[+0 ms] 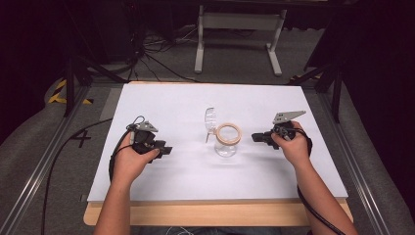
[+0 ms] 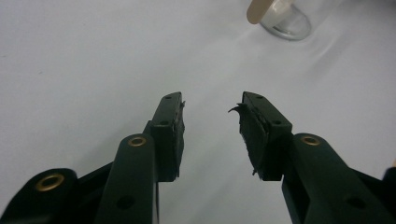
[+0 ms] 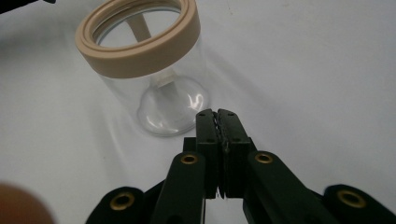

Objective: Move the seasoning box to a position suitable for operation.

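A clear jar (image 1: 227, 142) with a beige ring at its mouth stands upright at the middle of the white table; its clear lid (image 1: 211, 120) hangs open on the jar's left. In the right gripper view the jar (image 3: 154, 74) stands just beyond my right gripper (image 3: 217, 113), whose jaws are pressed together with nothing between them. Seen from above, that right gripper (image 1: 255, 137) points left at the jar, a short gap away. My left gripper (image 1: 168, 150) rests left of the jar, open and empty. Its jaws (image 2: 212, 100) stand apart over bare table, the jar's base (image 2: 285, 21) far ahead.
The white board (image 1: 171, 98) covers most of the wooden table. A white metal stand (image 1: 240, 34) and cables lie on the floor beyond the far edge. Rails run along both sides of the table.
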Demonstrator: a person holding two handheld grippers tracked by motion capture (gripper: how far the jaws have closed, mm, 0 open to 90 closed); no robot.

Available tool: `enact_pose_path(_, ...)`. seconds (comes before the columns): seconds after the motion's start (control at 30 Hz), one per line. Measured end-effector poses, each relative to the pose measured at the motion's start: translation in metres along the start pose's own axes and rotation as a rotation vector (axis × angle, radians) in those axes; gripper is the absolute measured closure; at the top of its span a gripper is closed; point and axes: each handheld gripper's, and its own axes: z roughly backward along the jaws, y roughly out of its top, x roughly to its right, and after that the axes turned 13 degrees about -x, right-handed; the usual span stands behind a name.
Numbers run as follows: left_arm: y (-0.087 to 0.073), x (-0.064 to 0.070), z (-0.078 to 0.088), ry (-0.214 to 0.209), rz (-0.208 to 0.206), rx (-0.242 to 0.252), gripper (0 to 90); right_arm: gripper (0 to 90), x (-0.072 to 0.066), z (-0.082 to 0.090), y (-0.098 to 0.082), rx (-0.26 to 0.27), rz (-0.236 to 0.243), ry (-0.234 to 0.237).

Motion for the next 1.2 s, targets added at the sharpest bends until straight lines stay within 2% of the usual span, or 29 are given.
enact_pose_path(0.13,-0.001,0.001,0.003,-0.009,0.006,0.013,61.5,88.5,0.000,-0.002,0.002,0.007,0.010,0.008)
enact_pose_path(0.2,-0.003,0.002,0.005,-0.011,-0.006,0.015,61.5,88.3,0.001,-0.004,0.005,0.007,0.012,0.025)
enact_pose_path(0.43,-0.017,0.008,0.015,-0.003,-0.004,0.023,59.8,88.2,0.007,-0.020,0.016,-0.005,0.026,0.050)
enact_pose_path(0.73,-0.039,0.006,0.026,0.024,0.042,0.037,58.7,88.3,0.013,-0.044,0.030,-0.027,0.039,0.073)
enact_pose_path(0.77,-0.043,0.006,0.028,0.024,0.057,0.042,58.6,88.4,0.015,-0.049,0.031,-0.036,0.033,0.080)
enact_pose_path(0.83,-0.043,0.005,0.029,0.032,0.051,0.040,58.7,88.4,0.016,-0.051,0.032,-0.040,0.034,0.083)
enact_pose_path(0.97,-0.046,0.005,0.029,0.022,0.070,0.049,58.3,88.7,0.017,-0.055,0.033,-0.039,0.038,0.090)
enact_pose_path(1.2,-0.044,0.004,0.028,0.017,0.059,0.045,58.0,89.6,0.015,-0.053,0.032,-0.046,0.053,0.101)
